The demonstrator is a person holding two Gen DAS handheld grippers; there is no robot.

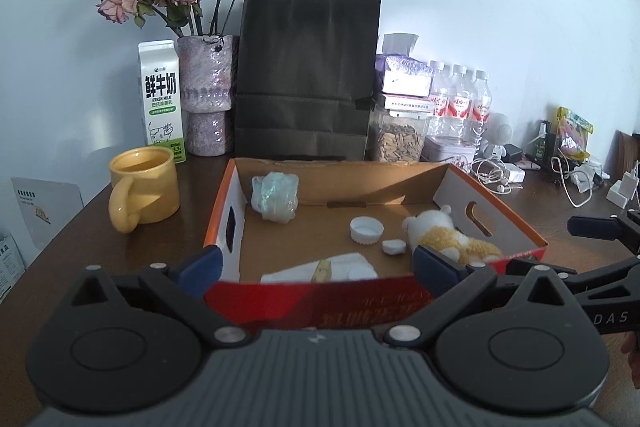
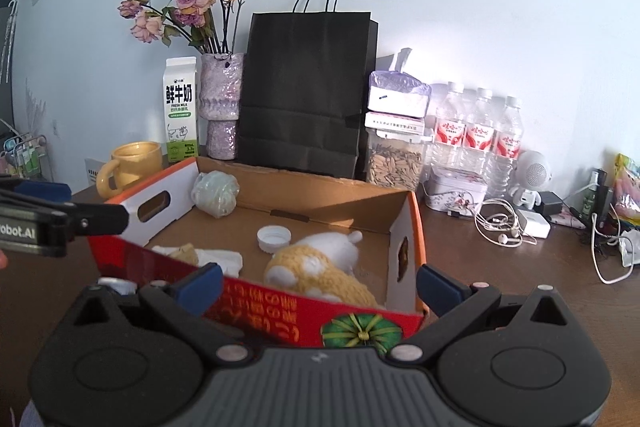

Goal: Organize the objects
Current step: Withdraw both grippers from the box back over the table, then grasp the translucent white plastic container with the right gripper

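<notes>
An open cardboard box with orange-red sides sits on the dark wooden table. Inside lie a yellow-and-white plush toy, a white bottle cap, a small white lid, a crumpled plastic bag and folded white cloth. My left gripper is open in front of the box's near wall, holding nothing. My right gripper is open at the box's front right corner, also holding nothing. Each gripper shows at the edge of the other's view.
A yellow mug stands left of the box. Behind are a milk carton, a vase of dried roses, a black paper bag, a jar of seeds and water bottles. Cables and chargers lie at the right.
</notes>
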